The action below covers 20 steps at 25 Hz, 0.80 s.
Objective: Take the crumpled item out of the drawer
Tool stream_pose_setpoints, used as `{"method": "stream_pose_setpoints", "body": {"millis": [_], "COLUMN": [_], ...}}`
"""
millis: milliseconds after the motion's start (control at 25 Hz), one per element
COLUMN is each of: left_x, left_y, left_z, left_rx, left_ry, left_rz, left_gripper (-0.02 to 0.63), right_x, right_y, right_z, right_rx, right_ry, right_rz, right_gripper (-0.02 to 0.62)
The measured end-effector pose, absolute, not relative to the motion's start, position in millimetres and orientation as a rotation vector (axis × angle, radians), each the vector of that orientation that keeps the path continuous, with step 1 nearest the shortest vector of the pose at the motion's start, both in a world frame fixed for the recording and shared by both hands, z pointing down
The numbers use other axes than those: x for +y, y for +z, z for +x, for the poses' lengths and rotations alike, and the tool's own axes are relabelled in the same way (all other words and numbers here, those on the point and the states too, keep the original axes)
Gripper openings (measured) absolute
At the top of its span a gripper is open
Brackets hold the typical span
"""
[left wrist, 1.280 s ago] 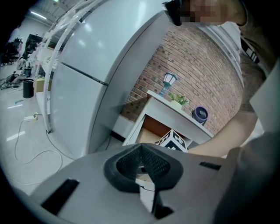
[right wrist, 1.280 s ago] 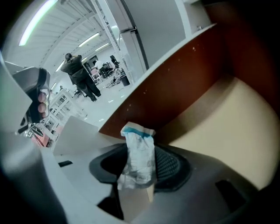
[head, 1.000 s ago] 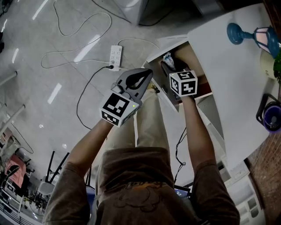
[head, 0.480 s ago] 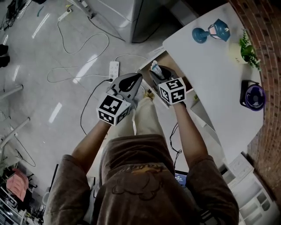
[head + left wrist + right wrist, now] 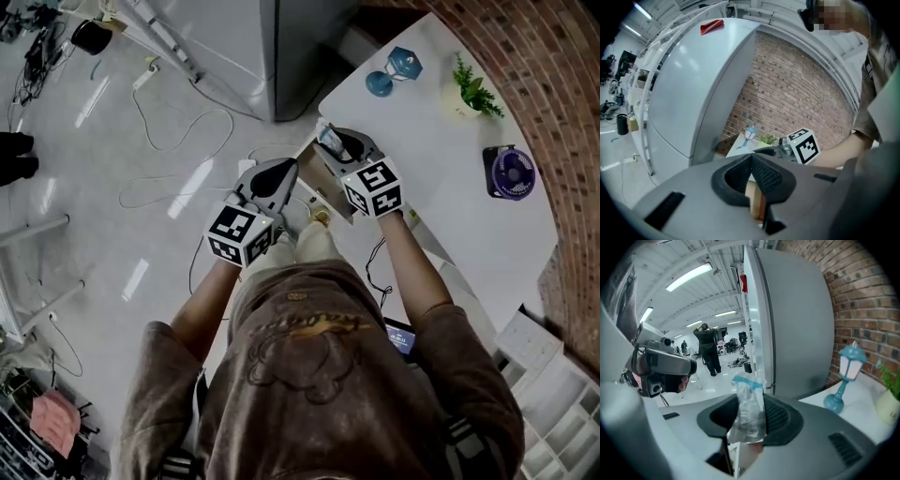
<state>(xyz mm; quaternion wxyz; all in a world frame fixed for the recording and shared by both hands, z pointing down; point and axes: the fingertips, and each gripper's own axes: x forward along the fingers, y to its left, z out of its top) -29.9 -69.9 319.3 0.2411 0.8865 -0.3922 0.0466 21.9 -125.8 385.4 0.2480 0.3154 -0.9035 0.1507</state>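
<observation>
The crumpled item [image 5: 748, 405], a clear squashed plastic piece with a blue top, stands upright between the pads of my right gripper [image 5: 751, 420], which is shut on it. Its jaws have just been closing on the item. In the head view the right gripper [image 5: 336, 145] holds the item [image 5: 327, 139] above the front corner of the white desk [image 5: 441, 187], over the open wooden drawer [image 5: 326, 197]. Beside it on the left, my left gripper [image 5: 284, 173] has its pads pressed together with nothing between them, as the left gripper view [image 5: 751, 161] also shows.
On the desk stand a blue lamp [image 5: 394, 70], a small plant [image 5: 473, 94] and a purple fan [image 5: 511, 172]. A tall grey cabinet [image 5: 300, 47] rises behind the desk. A power strip [image 5: 246, 169] and cables lie on the floor. A person [image 5: 708, 350] stands far off.
Both grippers have risen well above the drawer. The right one has carried the crumpled item up out of it. The head camera has climbed too, and the desk top now shows whole.
</observation>
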Motion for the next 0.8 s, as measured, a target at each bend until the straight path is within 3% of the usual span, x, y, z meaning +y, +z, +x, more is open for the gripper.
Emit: {"method": "stream_pose_setpoints", "body": {"millis": [800], "left_x": [-46.4], "left_y": [203.8], "left_z": [49.6], "left_rx": [-0.768], "left_ry": [0.035], "left_rz": [2.637], "left_gripper": [0.008], "right_x": [-98.7], "right_y": [245.3], "right_z": [133.8], "right_rx": [-2.583], "right_ry": [0.297], "right_rz": [1.208], "right_gripper": [0.152]}}
